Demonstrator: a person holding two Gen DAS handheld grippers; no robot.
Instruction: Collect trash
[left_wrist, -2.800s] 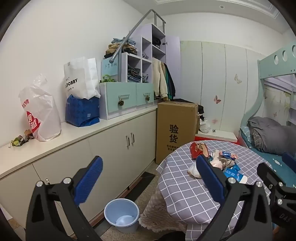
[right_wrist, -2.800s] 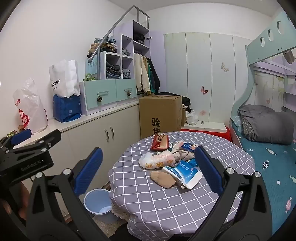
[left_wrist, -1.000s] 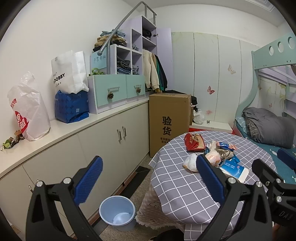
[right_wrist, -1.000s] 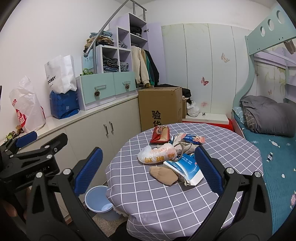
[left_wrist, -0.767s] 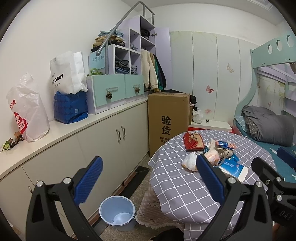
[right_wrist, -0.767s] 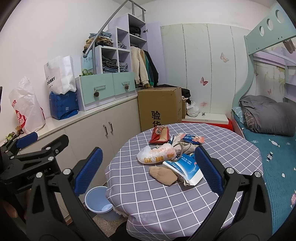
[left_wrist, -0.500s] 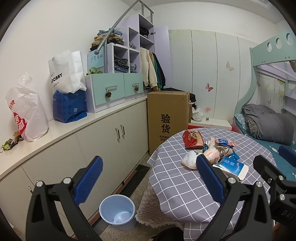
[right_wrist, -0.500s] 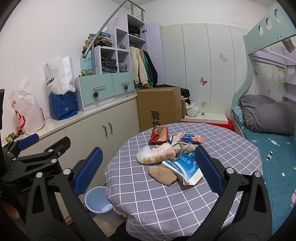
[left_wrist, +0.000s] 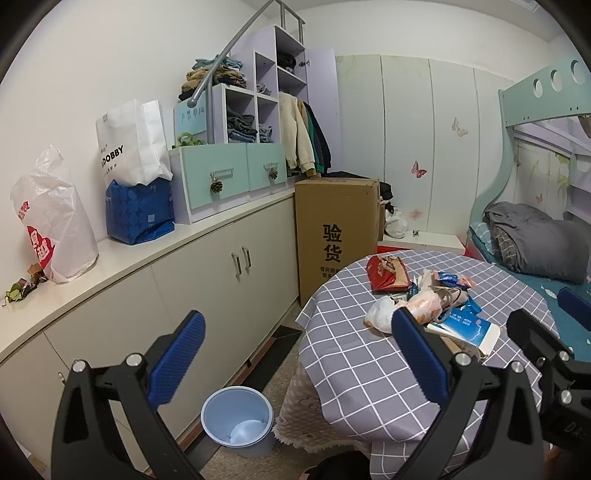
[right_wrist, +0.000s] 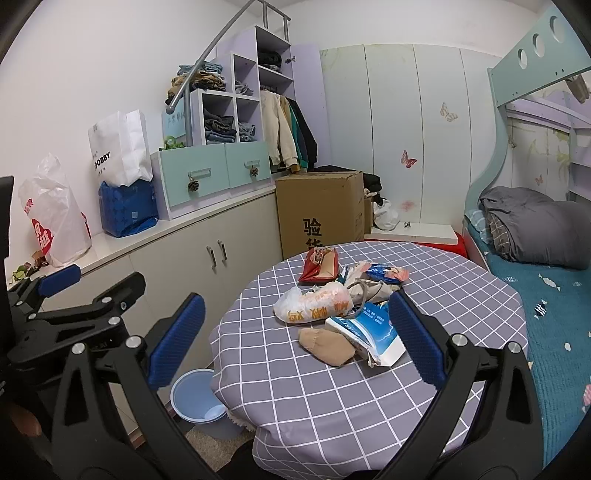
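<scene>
On the round table (right_wrist: 332, 398) with its grey checked cloth, we see the trash lying in one loose heap near the middle. A red snack wrapper (right_wrist: 320, 265) sits at the heap's 11 o'clock edge, a white plastic bag with orange print (right_wrist: 314, 306) lies at 9 o'clock, and a blue-and-white packet (right_wrist: 373, 332) lies at 5 o'clock, touching a tan crumpled piece (right_wrist: 327, 346) at 6 o'clock. A blue wrapper (right_wrist: 386, 274) rests at 1 o'clock on top of a beige wad.

We hold the right gripper (right_wrist: 291, 332) above the near edge of the table, its blue pads wide apart and gripping nothing. Our left gripper (left_wrist: 295, 350) hangs off the table's 9 o'clock side, likewise spread wide and empty.

Below, at the table's 8 o'clock, a pale blue bin (left_wrist: 238, 421) stands on the floor beside the white cabinets (left_wrist: 207, 280). A cardboard box (left_wrist: 336, 229) stands at the table's 11 o'clock. At 3 o'clock a bed (right_wrist: 554, 332) carries a grey blanket.
</scene>
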